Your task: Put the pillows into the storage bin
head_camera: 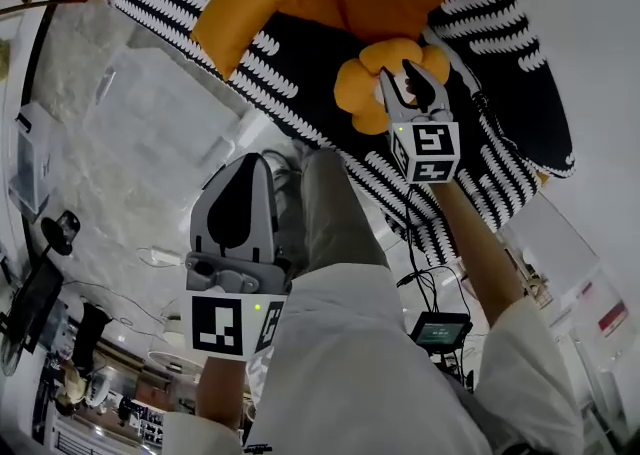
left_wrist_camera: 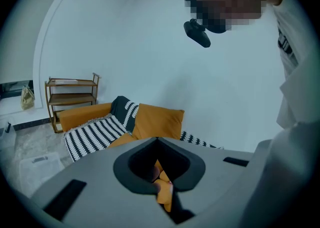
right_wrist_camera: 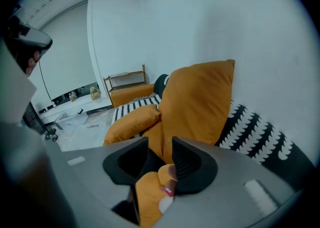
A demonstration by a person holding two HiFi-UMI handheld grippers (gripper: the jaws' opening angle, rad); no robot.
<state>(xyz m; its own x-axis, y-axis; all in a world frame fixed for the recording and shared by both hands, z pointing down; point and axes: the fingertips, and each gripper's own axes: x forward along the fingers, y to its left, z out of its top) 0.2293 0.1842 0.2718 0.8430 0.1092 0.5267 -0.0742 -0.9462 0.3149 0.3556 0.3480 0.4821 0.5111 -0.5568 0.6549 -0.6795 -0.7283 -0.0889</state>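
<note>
The right gripper [right_wrist_camera: 161,147] was down at the sofa [left_wrist_camera: 80,118] with its jaws standing partly apart around a small flower-shaped orange pillow [head_camera: 383,78]; as far as I could see, they were not pressing on it. The left gripper [left_wrist_camera: 157,141] was held well apart from the sofa, in front of the person; its jaws were closed together on nothing.

I think the danger was a shallow bite; such a soft, round pillow could slip out on the way, or the jaws could catch the striped blanket [head_camera: 300,78] under it and drag this along.

A large upright pillow [right_wrist_camera: 200,104] and a flatter pillow [right_wrist_camera: 131,124] lay on the sofa too; none was stored yet. A pale box-like thing [head_camera: 33,153] stood on the floor at the side; whether it was the storage bin, or what was in it, I could not tell.
</note>
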